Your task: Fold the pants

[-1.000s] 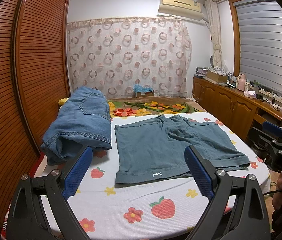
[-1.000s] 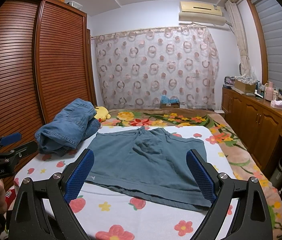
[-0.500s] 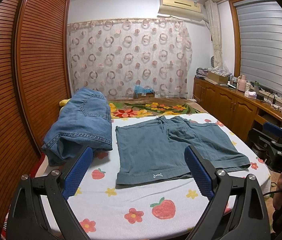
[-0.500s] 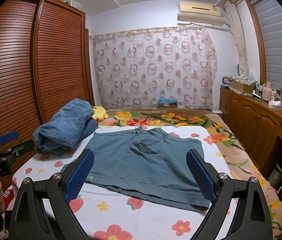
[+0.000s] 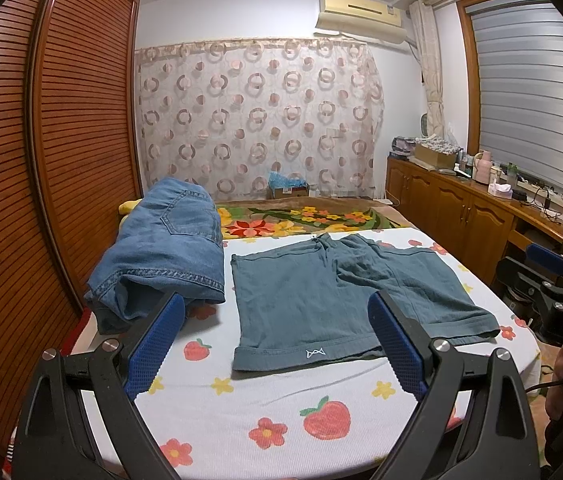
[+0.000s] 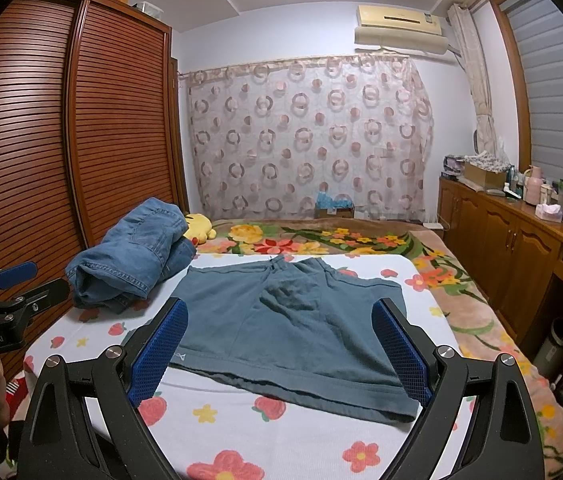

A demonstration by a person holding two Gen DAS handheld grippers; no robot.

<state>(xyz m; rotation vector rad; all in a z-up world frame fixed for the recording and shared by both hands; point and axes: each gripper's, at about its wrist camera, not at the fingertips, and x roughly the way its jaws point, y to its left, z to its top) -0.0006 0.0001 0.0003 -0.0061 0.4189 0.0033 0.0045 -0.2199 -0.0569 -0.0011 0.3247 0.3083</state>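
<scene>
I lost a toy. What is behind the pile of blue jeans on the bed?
A yellow plush toy peeks out behind the blue denim jeans. Most of its body is hidden by the denim.

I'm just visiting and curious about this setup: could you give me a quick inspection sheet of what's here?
Surface: bed with white fruit-and-flower sheet.
Job's things: teal-grey cotton shorts spread flat, unfolded.
Clutter: heaped blue denim jeans beside the shorts; yellow plush toy behind them.
Grippers: left gripper and right gripper both open, empty, above the sheet.
Cables: wires on the wooden sideboard.
Surroundings: slatted wardrobe, circle-print curtain, air conditioner.
</scene>
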